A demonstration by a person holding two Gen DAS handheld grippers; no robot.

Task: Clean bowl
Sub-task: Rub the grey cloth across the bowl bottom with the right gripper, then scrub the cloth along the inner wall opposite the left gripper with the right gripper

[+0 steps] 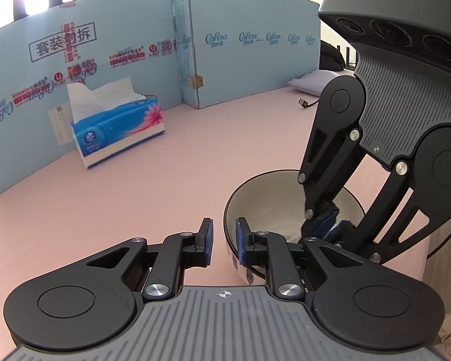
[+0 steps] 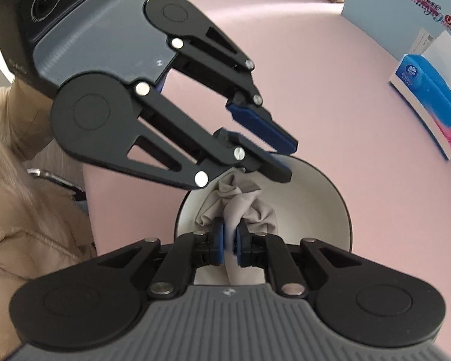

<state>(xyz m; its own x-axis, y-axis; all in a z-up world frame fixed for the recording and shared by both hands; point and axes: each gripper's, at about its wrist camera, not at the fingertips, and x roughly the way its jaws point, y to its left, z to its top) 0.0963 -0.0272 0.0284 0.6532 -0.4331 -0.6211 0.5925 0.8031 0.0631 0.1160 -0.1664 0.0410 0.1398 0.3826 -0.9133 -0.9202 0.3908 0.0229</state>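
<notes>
I am seeing the bowl as glazed ceramic: glossy, smooth cream inside, dark rim. The cloth is looking like soft matt grey fabric, crumpled into folds. The right gripper is showing matt black plastic links, bright metal pivot pins, ribbed grey housing and toothed blue rubbery pads. The left gripper is looking the same. The surface is reading as smooth, matt pink. The tissue box is printed, slightly glossy card, with thin white paper sticking out.
</notes>
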